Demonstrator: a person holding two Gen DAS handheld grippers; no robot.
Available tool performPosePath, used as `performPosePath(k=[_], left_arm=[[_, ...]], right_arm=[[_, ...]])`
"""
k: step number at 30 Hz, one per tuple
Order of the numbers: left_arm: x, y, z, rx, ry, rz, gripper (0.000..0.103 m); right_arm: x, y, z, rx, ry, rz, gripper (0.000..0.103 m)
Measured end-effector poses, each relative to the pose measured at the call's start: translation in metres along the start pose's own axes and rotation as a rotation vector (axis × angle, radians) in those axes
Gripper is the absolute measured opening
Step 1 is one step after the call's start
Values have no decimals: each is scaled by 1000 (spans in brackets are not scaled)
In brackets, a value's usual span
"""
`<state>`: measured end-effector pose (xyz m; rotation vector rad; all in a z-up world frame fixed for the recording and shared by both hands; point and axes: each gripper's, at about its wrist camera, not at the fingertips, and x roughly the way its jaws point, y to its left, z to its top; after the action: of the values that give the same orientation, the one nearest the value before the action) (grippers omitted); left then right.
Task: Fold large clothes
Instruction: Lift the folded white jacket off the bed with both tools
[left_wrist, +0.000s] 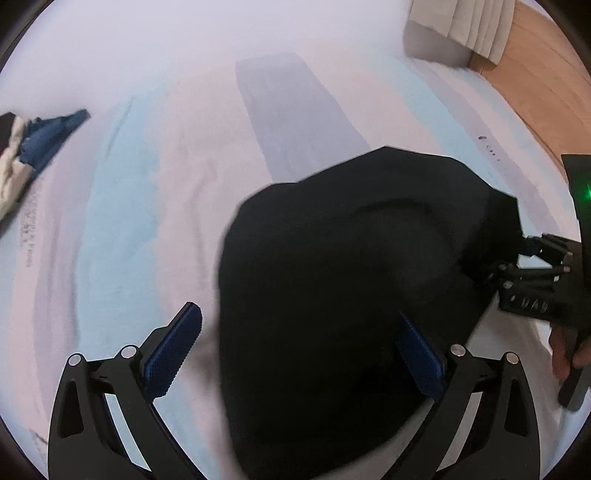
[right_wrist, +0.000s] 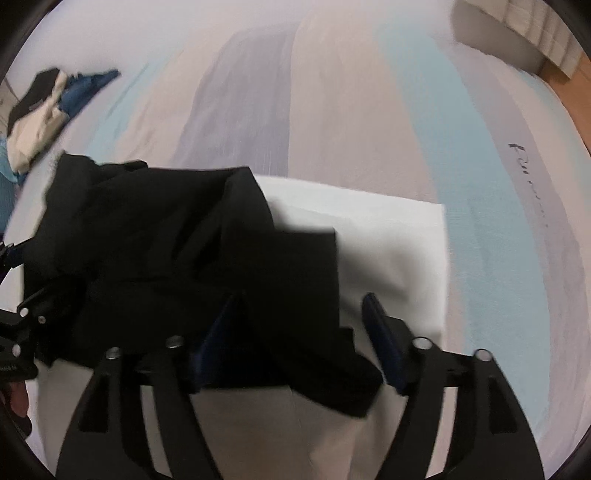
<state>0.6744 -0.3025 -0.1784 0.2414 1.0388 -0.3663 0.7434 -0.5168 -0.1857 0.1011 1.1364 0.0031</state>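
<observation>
My left gripper (left_wrist: 301, 354) is wide open, black cloth garment (left_wrist: 354, 288) bunched between its blue pads, not pinched. My right gripper (right_wrist: 299, 336) is half open, a black fold draped loose between its fingers. The garment lies crumpled on the pastel-striped bed sheet (left_wrist: 140, 206), partly over a folded white cloth (right_wrist: 391, 254). Long axis: can't tell.

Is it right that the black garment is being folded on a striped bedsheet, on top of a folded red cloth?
Not quite. The right wrist view shows the folded cloth beneath the black garment is white, not red. The rest holds: it lies on the striped bedsheet.
</observation>
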Motion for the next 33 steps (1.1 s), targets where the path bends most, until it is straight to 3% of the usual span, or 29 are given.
performPosePath(k=[3, 9, 13, 18, 24, 33], left_arm=[[-25, 14, -12, -42, 4, 8, 97], [-45, 44, -48, -150, 86, -63, 97], [-35, 45, -70, -170, 167, -137, 97], [-23, 34, -85, -190, 206, -208, 97], [-5, 34, -87, -246, 237, -267, 98], [21, 42, -83, -250, 264, -346, 98]], right_arm=[[-19, -6, -10, -6, -3, 20, 77], [-44, -23, -41, -7, 43, 49, 81], [-43, -41, -64, 41, 108, 65, 82], [-34, -59, -85, 98, 165, 91, 90], [-12, -71, -98, 221, 235, 205, 91], [-9, -55, -101, 178, 281, 307, 92]])
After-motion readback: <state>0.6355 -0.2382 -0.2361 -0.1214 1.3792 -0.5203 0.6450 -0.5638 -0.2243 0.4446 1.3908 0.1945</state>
